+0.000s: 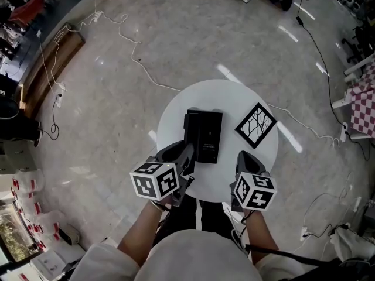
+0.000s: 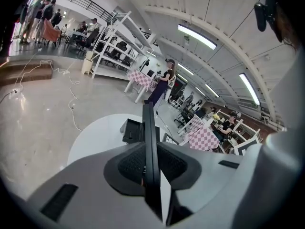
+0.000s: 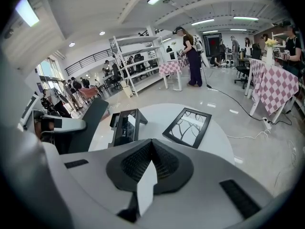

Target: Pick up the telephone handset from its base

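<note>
2 grippers: left gripper [image 1: 186, 154] tight on the black handset [image 2: 149, 123], right gripper [image 1: 246, 158] closed, empty; base [image 1: 209, 134] print unreadable.

**Telephone handset [image 3: 86, 122] held off its base [image 1: 209, 136], above the round white table [image 1: 246, 98]**

We see the handset as a thin, flat black slab. It is clamped edge-on between the jaws of the left gripper [image 2: 151, 149], tilted with its far end raised, and held clear above the table's near left part. We see the base as a black rectangular unit with its cradle open. It lies flat near the table's middle, with its long side running away from us.
</note>
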Tool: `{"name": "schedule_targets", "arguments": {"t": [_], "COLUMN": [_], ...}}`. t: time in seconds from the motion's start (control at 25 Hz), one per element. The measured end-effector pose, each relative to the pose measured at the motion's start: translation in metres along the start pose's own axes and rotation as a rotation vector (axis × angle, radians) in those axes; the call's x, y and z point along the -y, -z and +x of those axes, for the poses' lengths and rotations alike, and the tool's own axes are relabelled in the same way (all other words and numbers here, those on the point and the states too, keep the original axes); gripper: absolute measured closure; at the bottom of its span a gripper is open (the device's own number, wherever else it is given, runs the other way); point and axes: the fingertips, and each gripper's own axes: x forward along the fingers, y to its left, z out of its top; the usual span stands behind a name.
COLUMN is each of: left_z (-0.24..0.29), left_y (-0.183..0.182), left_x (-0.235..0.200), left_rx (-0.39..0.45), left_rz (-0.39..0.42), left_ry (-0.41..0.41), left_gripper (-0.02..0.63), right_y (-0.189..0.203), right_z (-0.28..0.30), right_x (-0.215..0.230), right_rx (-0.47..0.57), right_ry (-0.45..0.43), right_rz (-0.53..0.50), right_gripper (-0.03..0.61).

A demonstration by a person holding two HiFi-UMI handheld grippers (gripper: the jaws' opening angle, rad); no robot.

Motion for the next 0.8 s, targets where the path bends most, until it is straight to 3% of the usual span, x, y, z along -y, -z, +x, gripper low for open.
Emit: {"name": "schedule_targets", "arguments": {"t": [0.8], "left_z": [-0.028], "left_y": [-0.059], "left_x": [0.044], "left_rx": [0.183], "left_rz": [0.037], "left_ry": [0.025], "left_gripper": [0.531], "right_y": [-0.064], "right_z": [-0.032], "right_x": [0.001], "right_rx": [0.139], "right_ry": [-0.033], "right_rz": [-0.048], "right_gripper": [0.555]}}
